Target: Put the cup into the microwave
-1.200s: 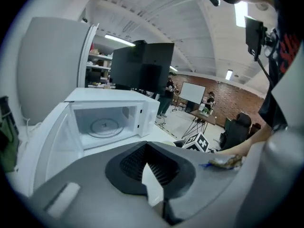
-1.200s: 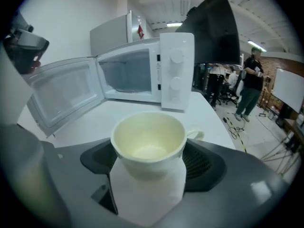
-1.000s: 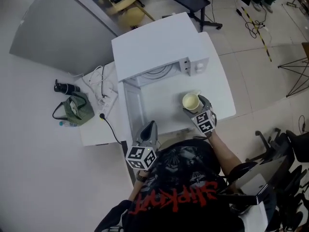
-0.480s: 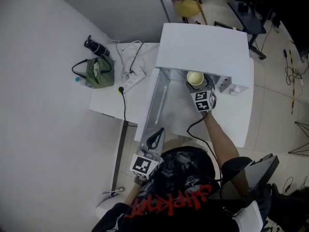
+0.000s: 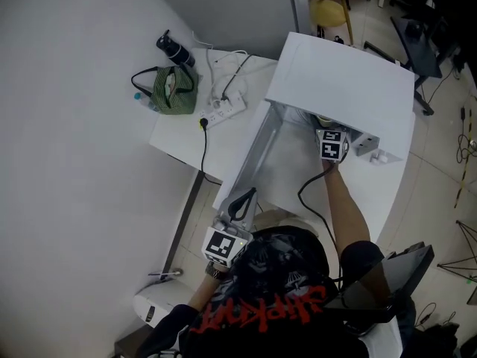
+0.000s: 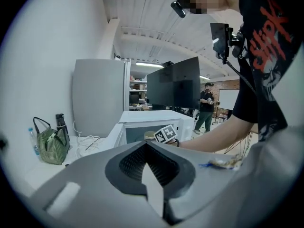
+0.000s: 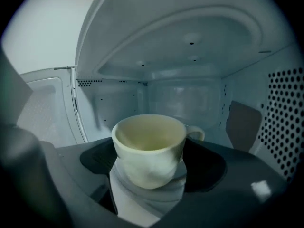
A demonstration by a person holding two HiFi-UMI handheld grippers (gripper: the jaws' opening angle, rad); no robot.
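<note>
A cream cup (image 7: 149, 148) sits between the jaws of my right gripper (image 7: 152, 171), which is shut on it, handle turned to the back right. Cup and gripper are inside the white microwave (image 7: 183, 91) cavity, a little above its floor. From the head view the microwave (image 5: 343, 80) top hides most of it; only the cup's rim (image 5: 323, 119) and the right gripper (image 5: 329, 131) at the opening show. The door (image 5: 253, 162) stands swung open to the left. My left gripper (image 5: 240, 200) is shut and empty at the door's outer edge; in the left gripper view the left gripper (image 6: 151, 175) faces the microwave (image 6: 152, 122).
On the white table (image 5: 186, 144) left of the microwave lie a green striped bag (image 5: 173, 90), a black bottle (image 5: 173, 48) and a power strip (image 5: 222, 110) with cables. A yellow chair (image 5: 332, 6) stands behind. A person (image 6: 206, 106) stands far off by a dark monitor (image 6: 173, 87).
My right gripper has carried the cup from the table in front of the microwave forward into its cavity. The left gripper stayed shut by the door's edge. The head view has swung.
</note>
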